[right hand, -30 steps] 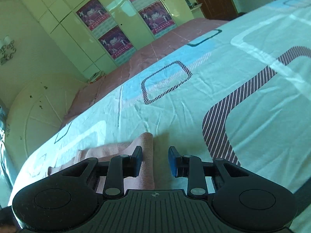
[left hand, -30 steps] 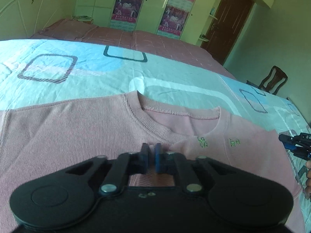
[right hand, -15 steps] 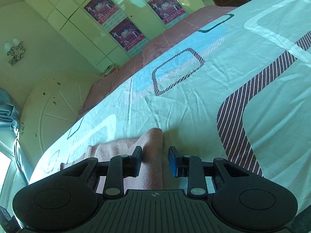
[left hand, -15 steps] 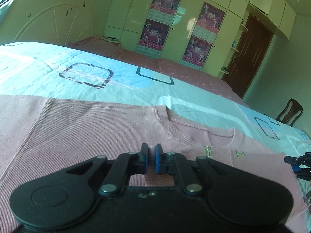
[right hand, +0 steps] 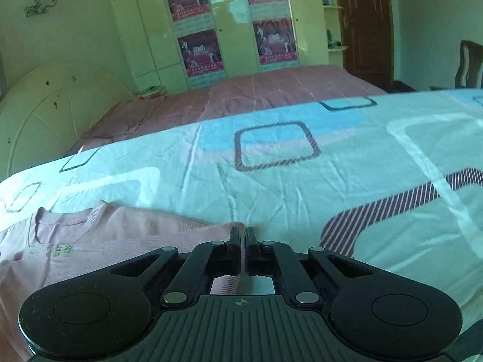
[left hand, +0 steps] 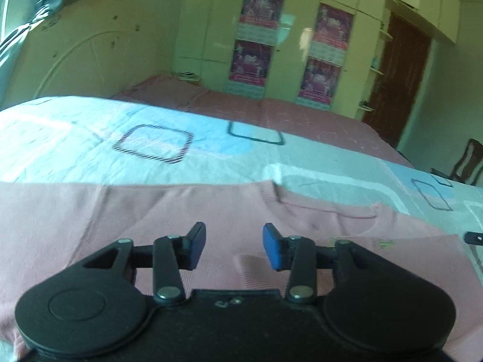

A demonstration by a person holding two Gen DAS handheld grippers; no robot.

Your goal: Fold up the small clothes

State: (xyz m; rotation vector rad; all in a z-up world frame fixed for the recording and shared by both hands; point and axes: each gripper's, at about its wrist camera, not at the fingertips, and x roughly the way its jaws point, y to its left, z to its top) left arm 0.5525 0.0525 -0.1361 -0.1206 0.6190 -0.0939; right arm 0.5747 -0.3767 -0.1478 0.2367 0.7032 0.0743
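A pink ribbed sweater (left hand: 145, 211) lies flat on the patterned bedspread (left hand: 181, 157), neckline toward the far side, its right part folded over. My left gripper (left hand: 234, 241) hovers over the sweater's middle; its jaws are opening, and nothing is pinched between the blue pads, the fabric lying below. In the right wrist view the sweater (right hand: 120, 235) lies at lower left. My right gripper (right hand: 244, 236) is shut on its right edge, a strip of pink fabric showing between the black fingers. The tip of the right gripper (left hand: 474, 236) shows at the left view's right edge.
The light blue bedspread (right hand: 302, 196) stretches far to the right of the sweater. Beyond it lies a second bed with a pink cover (right hand: 271, 90), then a wardrobe with posters (right hand: 199, 48) and a brown door (right hand: 365, 21). A wooden chair (left hand: 466, 163) stands at right.
The left jaws have opened and let go of the sweater fabric. The right jaws have shut on the sweater's edge, and the right gripper has rolled to level and lifted a little.
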